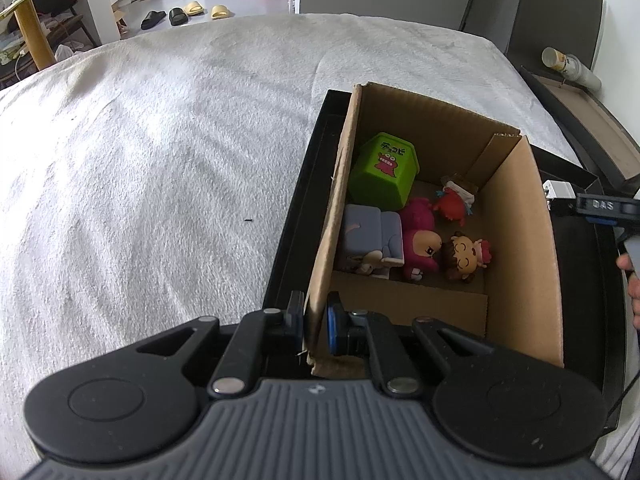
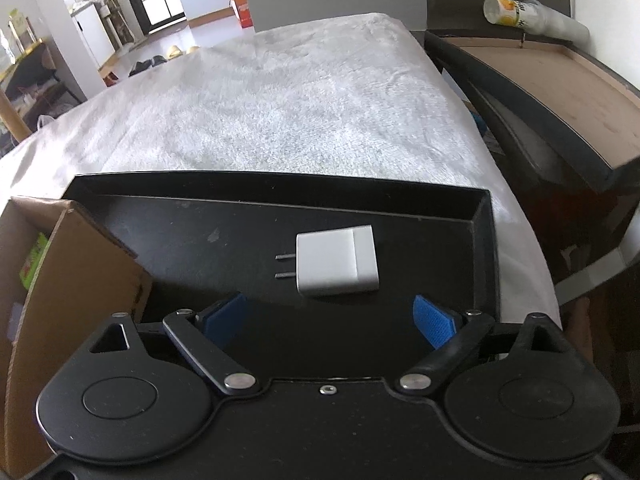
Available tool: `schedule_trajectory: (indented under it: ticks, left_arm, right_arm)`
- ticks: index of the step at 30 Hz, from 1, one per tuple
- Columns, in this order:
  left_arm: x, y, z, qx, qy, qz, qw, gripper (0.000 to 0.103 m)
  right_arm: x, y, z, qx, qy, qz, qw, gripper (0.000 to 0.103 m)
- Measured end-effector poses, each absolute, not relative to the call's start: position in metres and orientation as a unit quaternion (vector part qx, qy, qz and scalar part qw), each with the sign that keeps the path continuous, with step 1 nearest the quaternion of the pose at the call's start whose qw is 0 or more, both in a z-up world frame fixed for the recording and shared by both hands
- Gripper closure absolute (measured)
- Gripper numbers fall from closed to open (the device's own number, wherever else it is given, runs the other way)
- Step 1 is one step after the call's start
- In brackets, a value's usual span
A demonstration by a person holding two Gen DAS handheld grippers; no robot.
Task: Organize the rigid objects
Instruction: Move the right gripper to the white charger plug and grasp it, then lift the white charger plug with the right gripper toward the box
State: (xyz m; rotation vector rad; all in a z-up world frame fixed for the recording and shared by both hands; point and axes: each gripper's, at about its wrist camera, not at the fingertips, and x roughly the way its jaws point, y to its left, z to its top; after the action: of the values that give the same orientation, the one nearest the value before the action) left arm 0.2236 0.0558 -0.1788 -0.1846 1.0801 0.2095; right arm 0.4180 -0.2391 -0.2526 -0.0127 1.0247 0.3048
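A cardboard box (image 1: 516, 248) stands in a black tray (image 1: 296, 208) on the white-covered bed. It holds a green toy box (image 1: 384, 170), a grey-blue block toy (image 1: 370, 236), a pink figure (image 1: 418, 240), a brown-haired doll (image 1: 464, 258) and a red figure (image 1: 452, 202). My left gripper (image 1: 314, 320) is shut on the box's left wall at its near corner. In the right wrist view a white plug charger (image 2: 338, 260) lies on the tray floor (image 2: 200, 232). My right gripper (image 2: 330, 318) is open just behind the charger, not touching it.
The box's side (image 2: 72, 280) stands at the left of the right wrist view. A dark bedside shelf (image 2: 560, 100) with a paper cup (image 2: 504, 10) is at the right. Slippers (image 1: 186, 14) lie on the floor beyond the bed (image 1: 140, 160).
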Motion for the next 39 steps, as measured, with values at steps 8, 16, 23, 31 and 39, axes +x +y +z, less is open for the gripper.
schedule_trajectory:
  ticks: [8, 16, 23, 31, 39]
  left_arm:
    - [0.223, 0.055, -0.179, -0.086, 0.516, 0.098, 0.846, 0.093]
    - [0.223, 0.054, -0.181, -0.086, 0.515, 0.1, 0.847, 0.093]
    - [0.223, 0.059, -0.182, -0.104, 0.514, 0.096, 0.846, 0.093]
    - [0.22, 0.061, -0.182, -0.109, 0.509, 0.092, 0.849, 0.093]
    - [0.219, 0.063, -0.182, -0.11, 0.507, 0.082, 0.851, 0.093]
  right_arm:
    - [0.43, -0.225, -0.265, -0.031, 0.491, 0.147, 0.858, 0.012]
    - [0.425, -0.22, -0.253, -0.076, 0.492, 0.152, 0.854, 0.044]
    - [0.406, -0.23, -0.243, -0.074, 0.495, 0.146, 0.853, 0.043]
    - [0.38, -0.225, -0.216, -0.067, 0.487, 0.159, 0.856, 0.043]
    - [0.362, -0.21, -0.183, -0.07, 0.469, 0.168, 0.864, 0.043]
